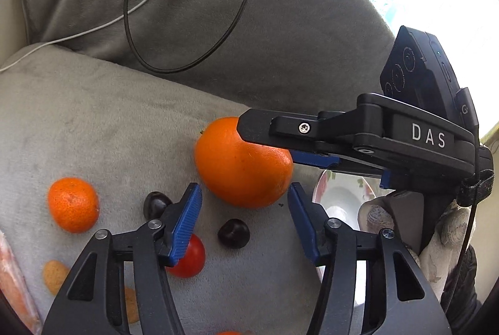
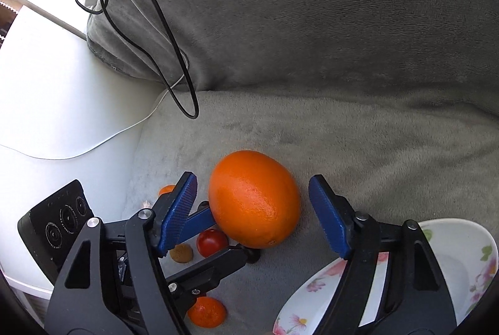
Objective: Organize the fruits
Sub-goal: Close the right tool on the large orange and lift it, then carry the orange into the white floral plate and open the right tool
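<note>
Item: large orange (image 1: 243, 163), resting on the grey sofa cushion (image 1: 93, 123).

My left jaws (image 1: 244, 194): parted, nothing gripped; the orange sits just ahead of the blue pads (image 1: 187, 219), apart from both.

My right jaws (image 2: 252, 194): parted, straddling the orange, a gap visible on each side; not clasping it. From the left view, my right upper finger lies across the top of the orange, though I cannot tell whether it touches.

Other fruit on the cushion: small mandarin (image 1: 73, 204) well to the left; two dark cherries (image 1: 234, 232) near the orange; red cherry tomato (image 1: 190, 257) partly behind my left finger; a pale yellowish fruit (image 1: 54, 275) at the lower left, blurred.

Floral bowl (image 2: 467, 272): to the right, beside the orange.

Cables: black cable (image 1: 131, 23) and white cable (image 1: 93, 29) draped over the sofa back (image 1: 280, 23).

My gloved hand (image 1: 443, 235) holds the right gripper's grip.
</note>
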{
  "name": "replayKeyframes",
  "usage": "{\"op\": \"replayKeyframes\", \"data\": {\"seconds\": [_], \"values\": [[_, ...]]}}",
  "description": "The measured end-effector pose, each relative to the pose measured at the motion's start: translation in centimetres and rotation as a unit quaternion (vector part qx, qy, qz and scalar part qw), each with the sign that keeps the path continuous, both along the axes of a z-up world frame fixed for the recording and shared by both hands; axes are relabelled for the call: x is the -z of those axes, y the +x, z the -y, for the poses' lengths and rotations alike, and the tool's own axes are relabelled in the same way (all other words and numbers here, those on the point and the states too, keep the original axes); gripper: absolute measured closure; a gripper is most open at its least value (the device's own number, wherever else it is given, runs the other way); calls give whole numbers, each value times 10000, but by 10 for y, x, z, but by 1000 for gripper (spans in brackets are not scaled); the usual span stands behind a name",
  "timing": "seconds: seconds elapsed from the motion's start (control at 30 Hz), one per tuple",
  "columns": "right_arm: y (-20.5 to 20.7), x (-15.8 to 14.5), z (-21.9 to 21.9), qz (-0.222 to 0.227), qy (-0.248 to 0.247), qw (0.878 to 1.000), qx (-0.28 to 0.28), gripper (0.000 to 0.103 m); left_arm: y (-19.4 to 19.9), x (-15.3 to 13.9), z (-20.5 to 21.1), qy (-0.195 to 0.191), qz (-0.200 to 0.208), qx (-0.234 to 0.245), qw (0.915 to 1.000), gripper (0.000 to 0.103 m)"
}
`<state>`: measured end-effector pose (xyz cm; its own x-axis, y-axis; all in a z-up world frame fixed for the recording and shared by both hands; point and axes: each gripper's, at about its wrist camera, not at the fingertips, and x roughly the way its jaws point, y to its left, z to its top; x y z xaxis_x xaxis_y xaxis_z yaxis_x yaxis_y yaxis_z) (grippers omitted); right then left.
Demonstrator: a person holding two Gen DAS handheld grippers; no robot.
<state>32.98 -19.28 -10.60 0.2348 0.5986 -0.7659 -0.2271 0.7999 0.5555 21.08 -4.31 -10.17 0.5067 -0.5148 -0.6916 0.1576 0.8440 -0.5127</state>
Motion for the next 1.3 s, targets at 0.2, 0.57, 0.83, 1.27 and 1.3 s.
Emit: {"op": "replayKeyframes", "data": {"seconds": [0.2, 0.57, 0.83, 1.27, 1.3], "values": [[0, 6, -12, -45, -82, 9999, -79, 32, 5, 5, -6, -20, -23, 45, 10000, 54], [-17, 3, -7, 57, -161, 9998, -64, 35, -1, -11, 3, 56, 44, 63, 10000, 56], [-32, -8, -2, 179, -126, 9997, -76, 35, -11, -21, 6, 84, 159, 76, 9998, 56], [-76, -36, 11, 534, -174, 9984, -25, 35, -48, -47, 14, 29, 403, 234, 9989, 56], [-80, -37, 12, 562, -183, 9982, -15, 35, -52, -48, 16, 23, 416, 250, 9988, 56]]}}
